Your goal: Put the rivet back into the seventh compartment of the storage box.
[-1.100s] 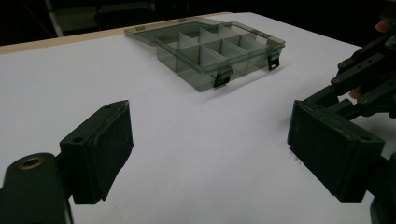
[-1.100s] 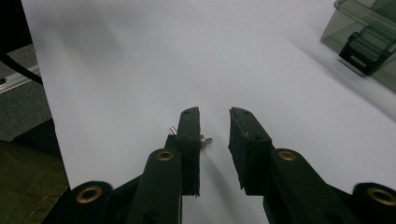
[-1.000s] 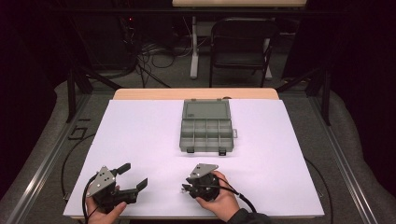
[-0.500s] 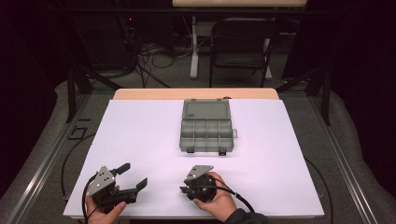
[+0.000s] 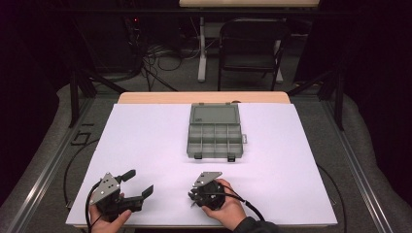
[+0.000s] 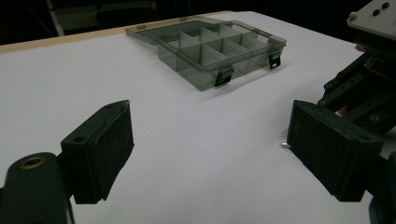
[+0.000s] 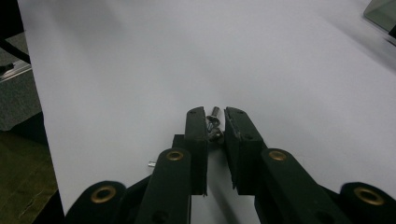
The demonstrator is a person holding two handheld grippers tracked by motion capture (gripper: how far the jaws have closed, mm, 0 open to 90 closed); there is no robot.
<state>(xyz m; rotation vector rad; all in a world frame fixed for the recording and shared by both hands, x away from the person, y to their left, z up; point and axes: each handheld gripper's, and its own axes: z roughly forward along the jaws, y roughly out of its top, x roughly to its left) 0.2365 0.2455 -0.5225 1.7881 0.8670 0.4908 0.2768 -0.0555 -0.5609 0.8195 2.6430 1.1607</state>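
We held the right gripper point(image 7: 215, 122) low over the white sheet point(image 5: 155, 145), well short of the compartment box point(image 5: 215, 131) and on the person's side of it, and its jaws had just been closing on a small metal screw point(image 7: 214, 122). In the right gripper view the screw sat between the two pads, its head poking out past the tips, and the pads looked pressed against it, so we judged the pick as made or all but made. A second small metal piece point(image 7: 151, 164) lay on the sheet just beside that gripper, further from the box than the screw; it also showed in the left gripper view.

The left gripper point(image 5: 135, 183) rested near the sheet's front edge, well apart from the box and to the left of it, with its jaws standing wide and nothing between them.

The box lay open, its lid point(image 5: 214, 114) folded back flat on the far side, and every compartment we could see looked empty. So we took the work to be at its start: one screw gripped, none yet dropped into the box, the carry and release still to come, and the loose piece still to fetch.

Nothing stood on the sheet between the right gripper and the box. A dark chair point(image 5: 250, 48) and cables point(image 5: 150, 58) lay beyond the box, off the table.
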